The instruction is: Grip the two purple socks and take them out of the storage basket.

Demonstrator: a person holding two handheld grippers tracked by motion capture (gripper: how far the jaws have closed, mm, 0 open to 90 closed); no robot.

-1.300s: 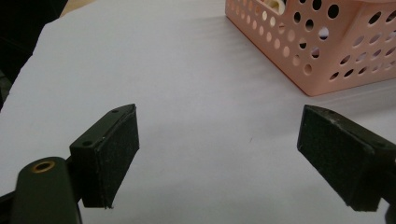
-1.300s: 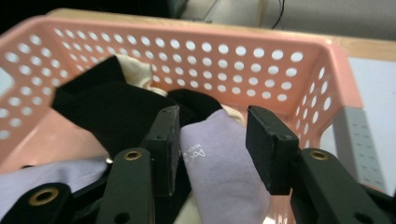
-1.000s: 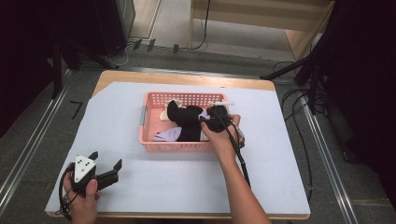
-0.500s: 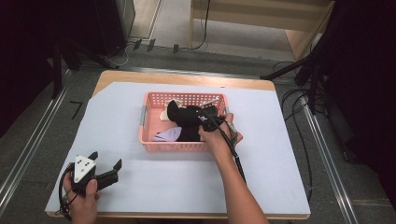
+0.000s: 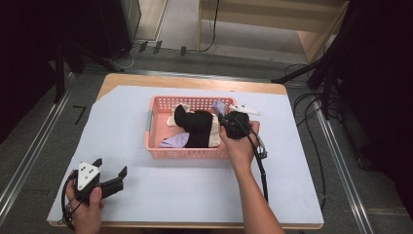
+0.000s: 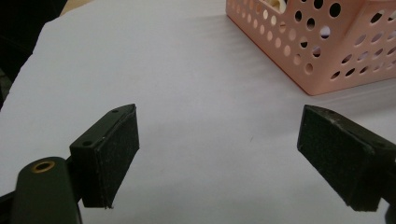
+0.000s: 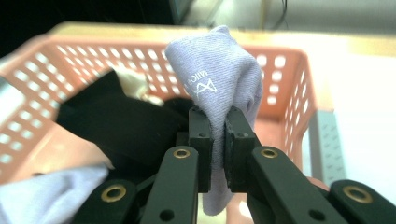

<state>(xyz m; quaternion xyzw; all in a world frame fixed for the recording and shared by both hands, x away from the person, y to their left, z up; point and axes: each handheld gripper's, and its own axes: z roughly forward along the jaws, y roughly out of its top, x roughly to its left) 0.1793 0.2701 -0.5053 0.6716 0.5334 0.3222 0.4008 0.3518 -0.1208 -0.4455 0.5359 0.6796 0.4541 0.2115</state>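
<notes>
A: From above, the right gripper (image 5: 223, 113) sits at the right end of the pink basket (image 5: 160, 146), and a small lilac tip pokes up beside it. What is it?

B: The right gripper view answers that: its jaws are pinched shut on a lilac sock (image 7: 219, 79), a ribbed knit with a white printed logo, lifted above the black garment (image 7: 112, 123) lying in the basket (image 7: 289, 74).

A: And the left gripper (image 5: 109, 175)?

B: It rests on the white table cover (image 5: 185, 190), well away from the basket. The left gripper view shows its pads (image 6: 116, 154) spread wide with nothing between them.

A: What has changed?

B: A second ago the right jaws were lower among the clothes; they have just closed on the sock and raised it. The left hand has not moved.
</notes>
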